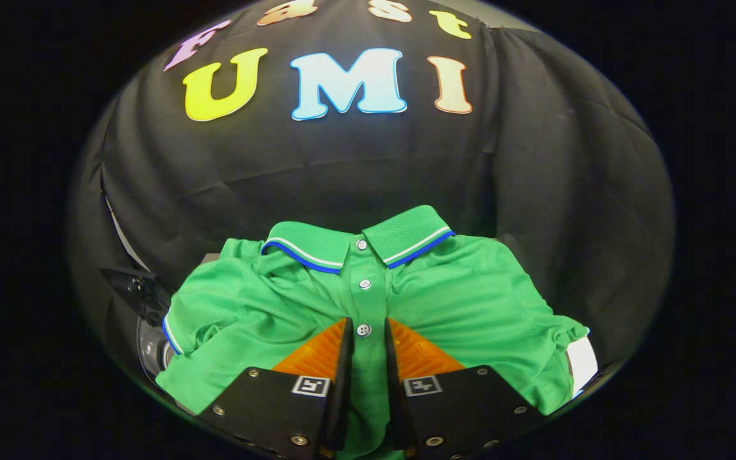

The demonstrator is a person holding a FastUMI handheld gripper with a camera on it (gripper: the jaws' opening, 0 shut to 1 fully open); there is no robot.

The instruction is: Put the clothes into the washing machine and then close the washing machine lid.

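Note:
A green polo shirt with a blue-and-white trimmed collar hangs spread out ahead of me, its white-buttoned placket running down between my fingers. My gripper is shut on the shirt: both fingers pinch a fold of the placket cloth just below the lowest button. The shirt's sleeves droop to either side. Under the left sleeve a curved grey rim of the washing machine shows; most of the machine is hidden by the shirt.
The black cloth wall stands close behind the shirt. A dark angular part juts out beside the left sleeve. A white surface shows past the right sleeve.

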